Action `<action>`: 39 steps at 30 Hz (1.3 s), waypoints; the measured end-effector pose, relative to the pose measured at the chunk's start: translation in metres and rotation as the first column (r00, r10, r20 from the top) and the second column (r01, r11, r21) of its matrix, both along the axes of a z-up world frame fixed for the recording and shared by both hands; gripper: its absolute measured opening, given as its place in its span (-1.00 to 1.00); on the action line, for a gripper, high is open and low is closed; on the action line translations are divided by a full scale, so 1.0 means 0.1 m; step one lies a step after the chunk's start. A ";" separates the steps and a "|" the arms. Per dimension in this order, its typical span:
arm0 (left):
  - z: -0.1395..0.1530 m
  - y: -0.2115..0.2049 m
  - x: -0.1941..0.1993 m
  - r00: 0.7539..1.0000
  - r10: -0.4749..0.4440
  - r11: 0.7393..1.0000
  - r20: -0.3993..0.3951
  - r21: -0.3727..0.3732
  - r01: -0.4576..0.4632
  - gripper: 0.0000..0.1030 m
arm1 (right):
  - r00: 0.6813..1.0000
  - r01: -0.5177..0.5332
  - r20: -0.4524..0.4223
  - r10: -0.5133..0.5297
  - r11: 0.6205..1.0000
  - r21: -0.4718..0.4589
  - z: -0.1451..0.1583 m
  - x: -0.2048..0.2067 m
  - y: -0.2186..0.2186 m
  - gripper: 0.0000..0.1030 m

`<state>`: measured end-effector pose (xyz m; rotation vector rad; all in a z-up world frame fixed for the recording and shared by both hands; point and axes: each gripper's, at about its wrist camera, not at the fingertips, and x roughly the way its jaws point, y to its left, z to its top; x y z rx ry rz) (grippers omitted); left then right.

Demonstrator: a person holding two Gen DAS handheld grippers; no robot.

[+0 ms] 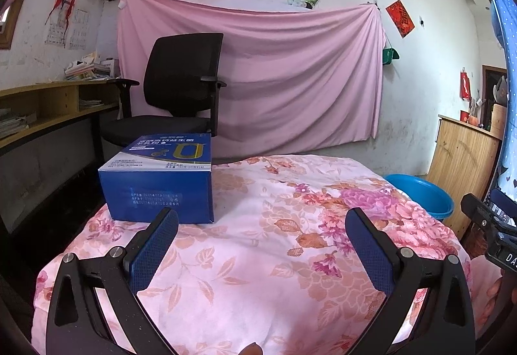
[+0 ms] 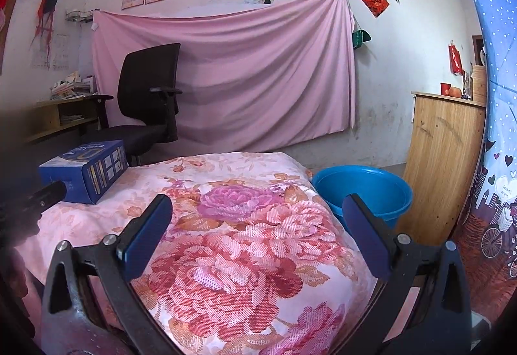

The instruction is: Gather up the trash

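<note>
A blue cardboard box (image 1: 158, 180) lies on the floral-covered table (image 1: 258, 251) at its far left corner; the right wrist view shows the box (image 2: 85, 172) at the left. My left gripper (image 1: 261, 222) is open just in front of the box, with its left fingertip (image 1: 166, 219) near the box's front face. My right gripper (image 2: 257, 209) is open over the right part of the table, with nothing between its fingers. A blue plastic basin (image 2: 362, 190) stands on the floor past the table's right edge, also in the left wrist view as the basin (image 1: 420, 193).
A black office chair (image 1: 174, 90) stands behind the table, before a pink sheet (image 1: 290, 73) hung on the wall. A wooden desk with shelves (image 1: 48, 109) runs along the left. A wooden cabinet (image 2: 442, 161) stands on the right beside a blue curtain (image 2: 497, 64).
</note>
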<state>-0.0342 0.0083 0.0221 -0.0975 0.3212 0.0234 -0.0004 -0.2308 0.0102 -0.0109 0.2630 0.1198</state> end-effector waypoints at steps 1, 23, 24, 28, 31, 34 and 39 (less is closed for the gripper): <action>0.00 -0.01 0.00 1.000 0.000 1.000 0.001 0.000 0.000 0.96 | 1.000 -0.001 -0.001 0.001 1.000 -0.002 0.00 0.00 0.01 1.00; 0.00 0.04 0.00 1.000 0.006 1.000 0.007 0.005 -0.006 0.96 | 1.000 -0.008 -0.003 0.008 1.000 -0.006 -0.02 0.01 0.06 1.00; 0.00 0.03 0.00 1.000 0.006 1.000 0.007 0.006 -0.006 0.96 | 1.000 -0.009 -0.002 0.009 1.000 -0.007 -0.02 0.01 0.06 1.00; 0.00 0.03 -0.01 1.000 0.005 1.000 0.008 0.008 -0.005 0.96 | 1.000 -0.010 -0.003 0.009 1.000 -0.007 -0.02 0.01 0.06 1.00; 0.00 0.03 0.00 1.000 0.005 1.000 0.010 0.009 -0.005 0.96 | 1.000 -0.010 -0.003 0.010 1.000 -0.007 -0.02 0.01 0.07 1.00; 0.00 0.04 0.00 1.000 0.005 1.000 0.010 0.008 -0.005 0.96 | 1.000 -0.010 -0.005 0.010 1.000 -0.006 -0.01 0.01 0.06 1.00; 0.01 0.04 -0.01 1.000 0.002 1.000 0.008 0.011 -0.002 0.96 | 1.000 -0.011 -0.005 0.011 1.000 -0.006 -0.02 0.01 0.06 1.00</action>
